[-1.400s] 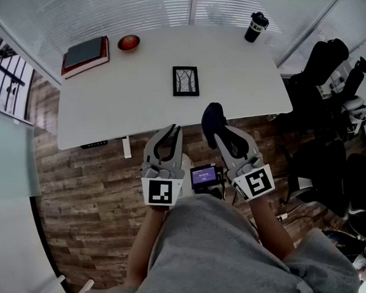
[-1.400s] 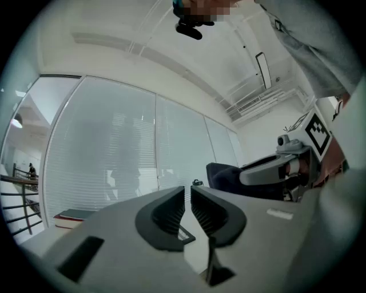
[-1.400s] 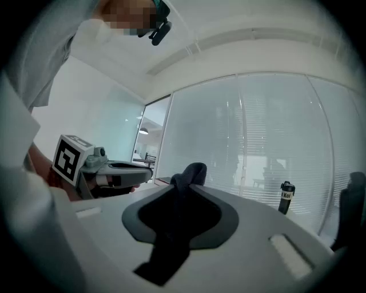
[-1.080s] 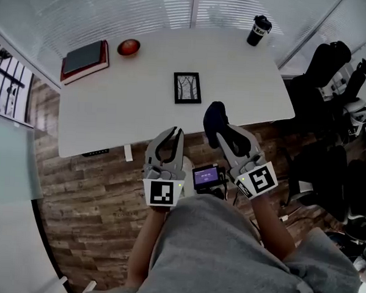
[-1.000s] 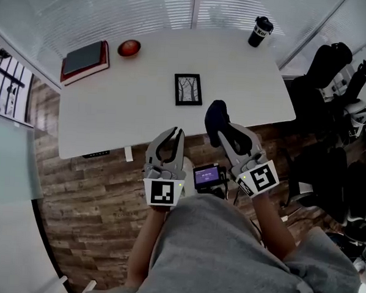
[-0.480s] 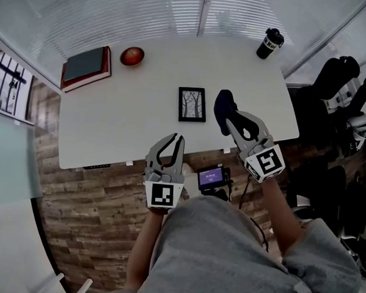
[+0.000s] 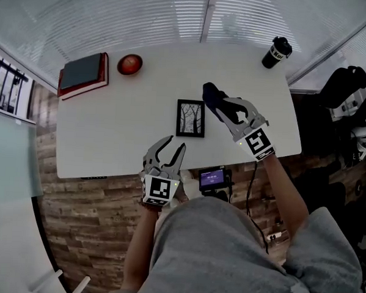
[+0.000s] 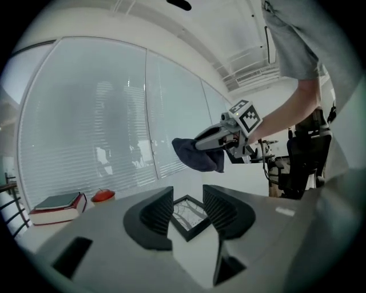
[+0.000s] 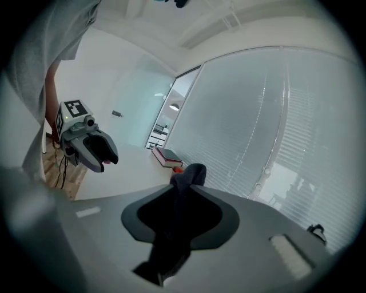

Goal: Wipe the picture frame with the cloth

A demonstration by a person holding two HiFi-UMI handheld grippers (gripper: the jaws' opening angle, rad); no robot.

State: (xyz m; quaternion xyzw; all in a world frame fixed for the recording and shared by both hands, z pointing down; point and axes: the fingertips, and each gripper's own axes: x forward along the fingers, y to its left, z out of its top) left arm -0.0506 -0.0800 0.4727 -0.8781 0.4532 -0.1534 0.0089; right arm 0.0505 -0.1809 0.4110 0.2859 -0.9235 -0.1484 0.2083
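Observation:
A black picture frame with a tree drawing lies flat mid-table; the left gripper view shows it beyond the jaws. My right gripper hovers over the table just right of the frame's top corner, shut on a dark blue cloth that bunches past its tips. My left gripper is at the table's front edge, short of the frame. Its jaws are opening with nothing between them, seen close in the left gripper view.
A red-edged book and a red bowl sit at the table's far left, a black cup at the far right corner. Dark office chairs stand to the right. A small screen device hangs near my body.
Both grippers moved forward from my body over the table. The right carried the cloth up beside the frame. The left jaws went from shut to parted.

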